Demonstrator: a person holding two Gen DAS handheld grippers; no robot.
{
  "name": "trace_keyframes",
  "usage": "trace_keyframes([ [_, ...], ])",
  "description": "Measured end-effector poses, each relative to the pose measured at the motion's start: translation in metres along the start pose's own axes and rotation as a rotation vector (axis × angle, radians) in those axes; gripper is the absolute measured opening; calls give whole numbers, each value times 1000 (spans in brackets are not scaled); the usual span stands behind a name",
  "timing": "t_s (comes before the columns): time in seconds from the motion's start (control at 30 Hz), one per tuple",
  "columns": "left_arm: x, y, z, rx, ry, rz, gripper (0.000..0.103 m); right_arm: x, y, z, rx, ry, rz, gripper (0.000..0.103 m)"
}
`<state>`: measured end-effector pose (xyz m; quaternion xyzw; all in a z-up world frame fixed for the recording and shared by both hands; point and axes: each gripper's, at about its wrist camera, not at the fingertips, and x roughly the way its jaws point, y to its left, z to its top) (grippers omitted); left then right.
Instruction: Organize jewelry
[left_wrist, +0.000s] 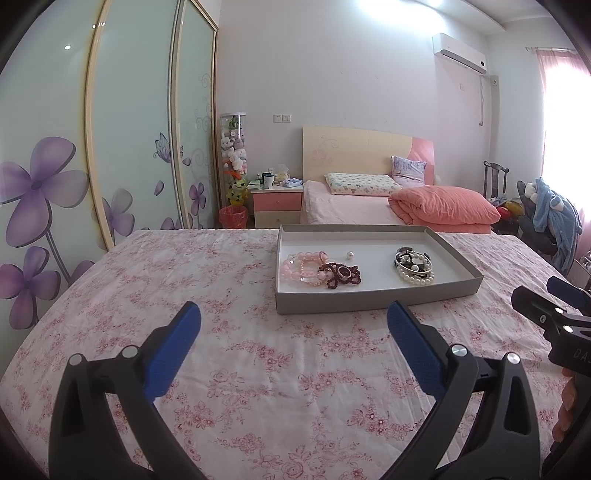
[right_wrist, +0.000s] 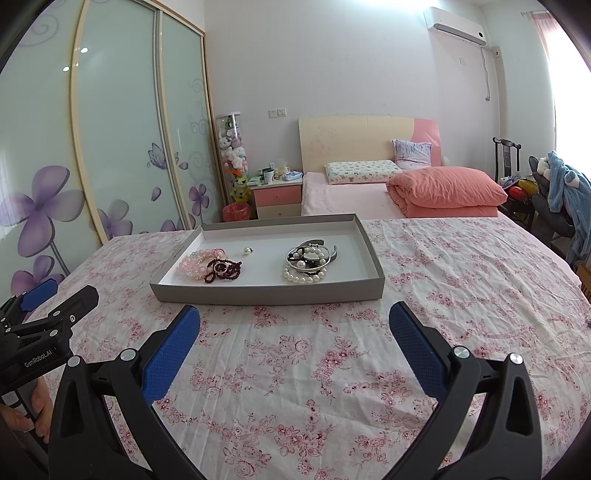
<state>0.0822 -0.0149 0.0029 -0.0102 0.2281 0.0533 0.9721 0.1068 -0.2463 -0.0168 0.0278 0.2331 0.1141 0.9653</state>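
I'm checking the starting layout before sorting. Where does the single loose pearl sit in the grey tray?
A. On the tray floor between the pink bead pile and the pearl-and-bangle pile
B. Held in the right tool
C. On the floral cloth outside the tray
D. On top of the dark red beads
A: the loose pearl lies alone on the white floor of the tray, between the pink bead pile and the pearl-and-bangle pile, touching neither.

1 tray (right_wrist: 269, 293) mid-frame: 2 jewelry piles inside, pink/dark-red beads (right_wrist: 210, 266) left, pearls/bangles (right_wrist: 308, 263) right, 1 loose pearl (right_wrist: 246, 251). 2 claws.
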Motion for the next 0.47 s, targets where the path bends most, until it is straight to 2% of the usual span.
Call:
trace_keyframes([
  [0.47,-2,-2,0,-2,0,-5,99,1,-1,0,2,1,1,101],
])
